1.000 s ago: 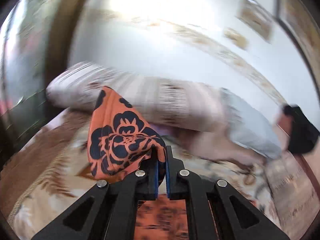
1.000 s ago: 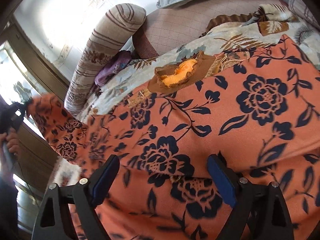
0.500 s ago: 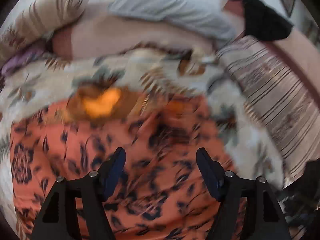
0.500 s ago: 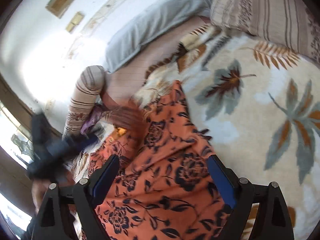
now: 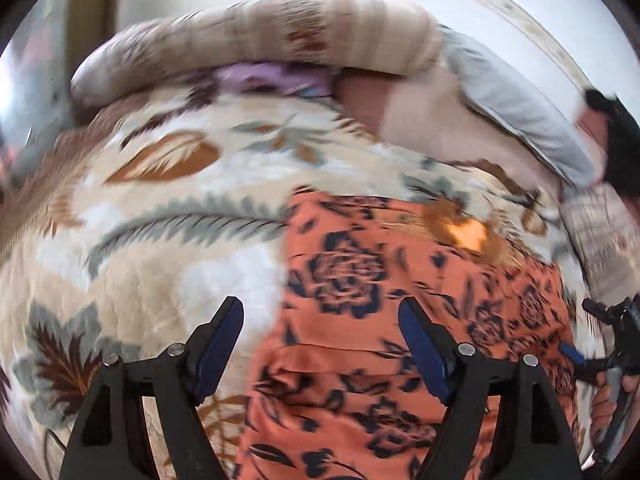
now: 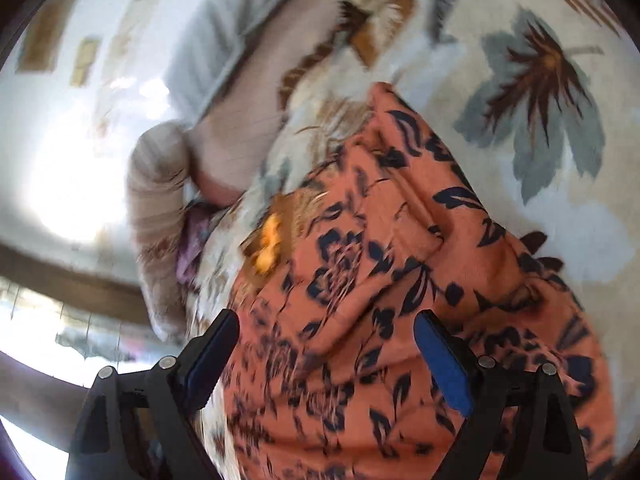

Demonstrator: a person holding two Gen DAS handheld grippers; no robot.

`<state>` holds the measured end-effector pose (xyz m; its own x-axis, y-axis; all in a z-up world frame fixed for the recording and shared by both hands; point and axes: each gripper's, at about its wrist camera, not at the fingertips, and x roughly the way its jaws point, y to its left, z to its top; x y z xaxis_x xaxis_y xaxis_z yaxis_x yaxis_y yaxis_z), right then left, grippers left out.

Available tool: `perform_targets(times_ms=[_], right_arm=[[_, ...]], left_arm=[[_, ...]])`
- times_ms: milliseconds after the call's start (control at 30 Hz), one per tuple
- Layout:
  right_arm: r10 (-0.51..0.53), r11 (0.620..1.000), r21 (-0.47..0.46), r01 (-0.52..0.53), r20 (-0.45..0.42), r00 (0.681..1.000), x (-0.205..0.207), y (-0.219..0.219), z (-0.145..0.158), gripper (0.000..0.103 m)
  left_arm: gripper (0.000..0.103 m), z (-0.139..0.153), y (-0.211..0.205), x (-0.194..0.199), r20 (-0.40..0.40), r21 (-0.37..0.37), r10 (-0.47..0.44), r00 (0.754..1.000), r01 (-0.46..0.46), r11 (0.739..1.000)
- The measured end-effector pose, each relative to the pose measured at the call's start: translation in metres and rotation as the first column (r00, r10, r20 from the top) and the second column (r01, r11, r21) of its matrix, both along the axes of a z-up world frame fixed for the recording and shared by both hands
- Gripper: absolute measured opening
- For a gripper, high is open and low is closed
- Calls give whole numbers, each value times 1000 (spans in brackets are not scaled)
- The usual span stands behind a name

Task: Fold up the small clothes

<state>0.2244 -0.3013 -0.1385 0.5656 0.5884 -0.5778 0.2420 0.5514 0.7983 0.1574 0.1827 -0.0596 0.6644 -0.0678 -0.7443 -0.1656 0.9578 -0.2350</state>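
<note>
Hovering over the bed, the left claw [image 5: 320, 340] had just been opening, jaws wide and nothing pinched, the orange flowered garment [image 5: 380, 320] lying below on the leaf-print blanket [image 5: 160, 240]. The right claw [image 6: 326, 352] gaped too, released above the same cloth. A striped bolster [image 5: 260, 36] sat behind, and everything was blurred.

A bed covered by a cream blanket [image 5: 168, 216] with leaf prints carries everything. On it lie an orange floral garment [image 5: 360, 320], a striped bolster [image 5: 256, 36] and a grey pillow [image 5: 516, 108].
</note>
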Motion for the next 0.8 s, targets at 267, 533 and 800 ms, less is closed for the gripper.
perform_targets(times_ms=[267,533,800], right_arm=[[-66,983,-172,61,-26,997,30,20,1,8],[-3,895,-446,29,59,998,-3,20,16,12],[-39,983,-177,53,78,996,3,-3,-1,91]], left_arm=[[80,-42,-3,25,-66,-21,5,998,-6,1000],[80,-31,-13,31,-30,-32,4,1000,-5,999],[80,-53,-21,42,-111,31,0,994,3,1000]])
